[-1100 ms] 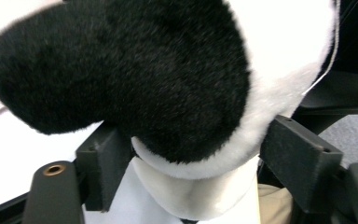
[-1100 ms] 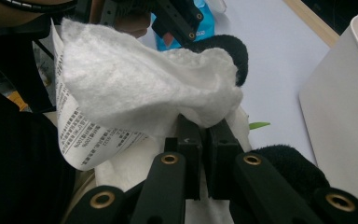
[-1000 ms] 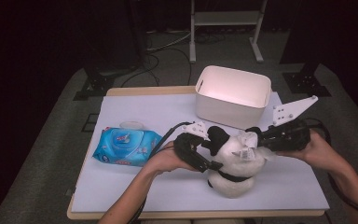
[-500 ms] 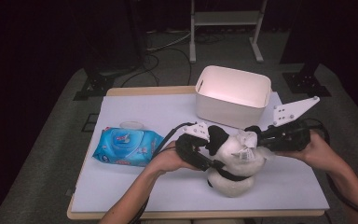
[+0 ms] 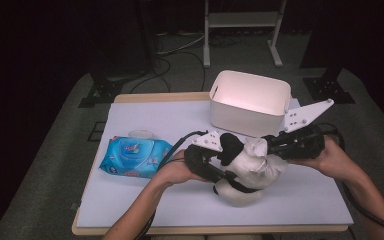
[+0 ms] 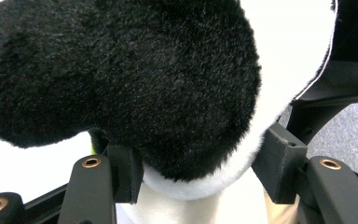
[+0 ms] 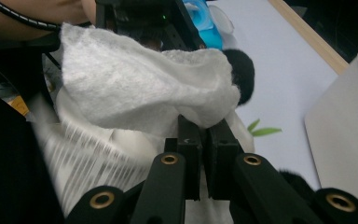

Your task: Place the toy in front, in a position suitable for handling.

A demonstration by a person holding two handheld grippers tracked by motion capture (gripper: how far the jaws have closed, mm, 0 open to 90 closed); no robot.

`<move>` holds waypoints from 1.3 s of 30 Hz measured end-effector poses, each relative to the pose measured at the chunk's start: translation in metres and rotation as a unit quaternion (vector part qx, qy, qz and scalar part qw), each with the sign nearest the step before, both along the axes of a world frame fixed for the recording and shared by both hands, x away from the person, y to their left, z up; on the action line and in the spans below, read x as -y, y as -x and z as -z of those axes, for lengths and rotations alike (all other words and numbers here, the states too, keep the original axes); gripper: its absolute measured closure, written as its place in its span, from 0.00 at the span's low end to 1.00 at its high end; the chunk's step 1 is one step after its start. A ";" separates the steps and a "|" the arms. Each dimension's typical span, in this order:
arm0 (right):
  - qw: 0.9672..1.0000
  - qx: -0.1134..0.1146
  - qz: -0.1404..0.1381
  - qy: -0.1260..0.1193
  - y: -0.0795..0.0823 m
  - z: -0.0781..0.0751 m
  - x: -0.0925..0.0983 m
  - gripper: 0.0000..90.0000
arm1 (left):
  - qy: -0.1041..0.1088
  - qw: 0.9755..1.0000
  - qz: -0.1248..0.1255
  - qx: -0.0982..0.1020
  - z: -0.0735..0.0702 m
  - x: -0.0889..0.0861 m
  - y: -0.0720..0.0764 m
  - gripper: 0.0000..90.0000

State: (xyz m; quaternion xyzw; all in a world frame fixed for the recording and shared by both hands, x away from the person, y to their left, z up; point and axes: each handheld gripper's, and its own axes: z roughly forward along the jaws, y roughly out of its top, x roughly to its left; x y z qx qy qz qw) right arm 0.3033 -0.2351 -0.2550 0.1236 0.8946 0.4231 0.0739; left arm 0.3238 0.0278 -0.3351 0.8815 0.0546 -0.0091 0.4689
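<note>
A black and white plush toy rests on the white table at front centre. My left gripper comes at it from the left. Its jaws have just been closing, and the pads now press on the toy's white fur below a black patch. My left gripper is shut on it. From the right, my right gripper is shut on a white wipe that lies against the toy. In the right gripper view the wipe bulges out of the shut right gripper.
A blue pack of wet wipes lies at the left of the table, also seen far off as the pack. A white bin stands at the back right, close behind the hands, and appears as the bin.
The left gripper has edged slightly right against the plush toy. The right gripper and its wipe stay where they were.
</note>
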 end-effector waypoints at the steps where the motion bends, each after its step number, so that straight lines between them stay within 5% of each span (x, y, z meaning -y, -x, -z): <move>1: 1.000 0.002 -0.003 0.005 0.000 -0.001 -0.003 0.95 | -0.002 1.000 0.000 0.000 0.000 -0.001 0.000 0.46; 7: 1.000 -0.004 0.003 0.007 -0.001 0.001 0.003 0.95 | 0.011 1.000 0.001 -0.007 0.004 -0.006 0.001 0.47; 25: 0.997 -0.020 0.076 0.008 -0.011 0.015 0.046 0.95 | 0.009 1.000 0.004 -0.010 0.005 -0.014 0.004 0.47; 39: 0.999 -0.021 0.031 0.025 -0.008 0.004 0.018 0.95 | -0.004 1.000 0.006 0.001 -0.004 -0.005 0.003 0.48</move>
